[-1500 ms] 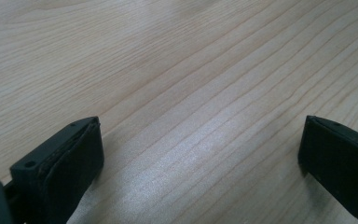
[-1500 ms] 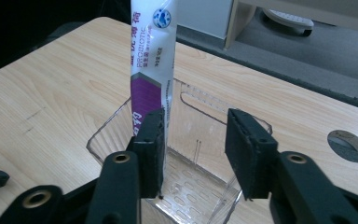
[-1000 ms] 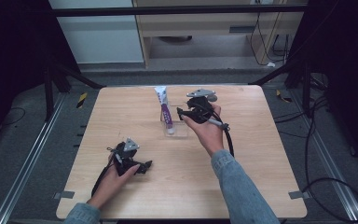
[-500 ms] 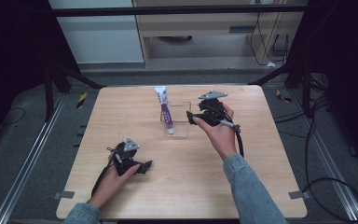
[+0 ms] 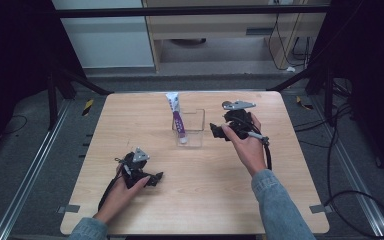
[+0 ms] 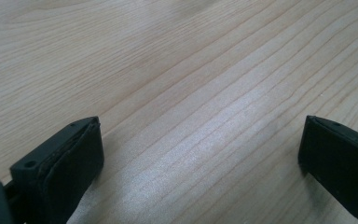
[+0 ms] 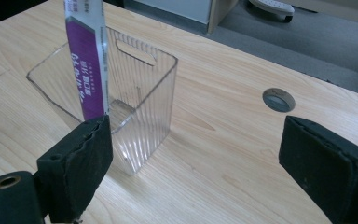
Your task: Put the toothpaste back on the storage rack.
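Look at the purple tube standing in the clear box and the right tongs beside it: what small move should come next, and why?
Probably draw the right tongs a little farther from the clear box and rest. Their jaws have just been opening, with nothing between them, and the purple tube leans inside the box, cap end down, free of the pads. The left tongs lie open on the table, idle.

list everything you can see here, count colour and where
tube: one, white and purple, standing tilted in the clear box, top leaning toward the far edge
clear box: one, transparent ribbed plastic, far middle of the table
table: one, light wood, with a round grey cable hole
left gripper: one, black, jaws open, resting on the near left of the table
right gripper: one, black, jaws just opened, nothing between them, right of the box
hands: two, one on each gripper, blue sleeve on the right arm
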Available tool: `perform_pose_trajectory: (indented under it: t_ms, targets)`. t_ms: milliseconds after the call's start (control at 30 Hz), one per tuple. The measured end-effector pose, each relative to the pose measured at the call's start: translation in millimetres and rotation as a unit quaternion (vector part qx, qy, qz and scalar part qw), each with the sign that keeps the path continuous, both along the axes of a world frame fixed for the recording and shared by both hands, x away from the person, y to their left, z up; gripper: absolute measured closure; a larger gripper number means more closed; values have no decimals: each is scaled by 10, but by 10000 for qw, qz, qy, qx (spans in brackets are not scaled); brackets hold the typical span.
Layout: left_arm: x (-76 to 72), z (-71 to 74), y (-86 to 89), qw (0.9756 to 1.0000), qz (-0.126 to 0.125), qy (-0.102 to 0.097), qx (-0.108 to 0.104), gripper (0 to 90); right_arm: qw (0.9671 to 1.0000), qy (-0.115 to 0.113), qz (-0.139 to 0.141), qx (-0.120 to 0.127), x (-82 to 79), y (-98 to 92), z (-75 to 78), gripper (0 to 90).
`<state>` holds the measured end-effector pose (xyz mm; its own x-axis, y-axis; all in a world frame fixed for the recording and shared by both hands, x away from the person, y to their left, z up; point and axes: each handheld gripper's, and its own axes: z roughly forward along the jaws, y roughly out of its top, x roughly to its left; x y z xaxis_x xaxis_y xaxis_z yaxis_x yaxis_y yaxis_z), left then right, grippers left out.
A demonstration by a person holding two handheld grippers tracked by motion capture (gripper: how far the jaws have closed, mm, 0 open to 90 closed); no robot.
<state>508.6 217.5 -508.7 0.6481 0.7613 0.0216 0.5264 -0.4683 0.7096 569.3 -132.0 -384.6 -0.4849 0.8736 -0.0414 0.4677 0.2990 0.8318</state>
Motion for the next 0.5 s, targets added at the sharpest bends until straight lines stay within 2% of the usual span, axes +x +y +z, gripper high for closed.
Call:
perform_pose_trajectory:
  t_ms: [500]
  targets:
    - [-1,-1,0,10000,4,1,-5,0,9999,2,-95,-48,-181,-317,-35,107]
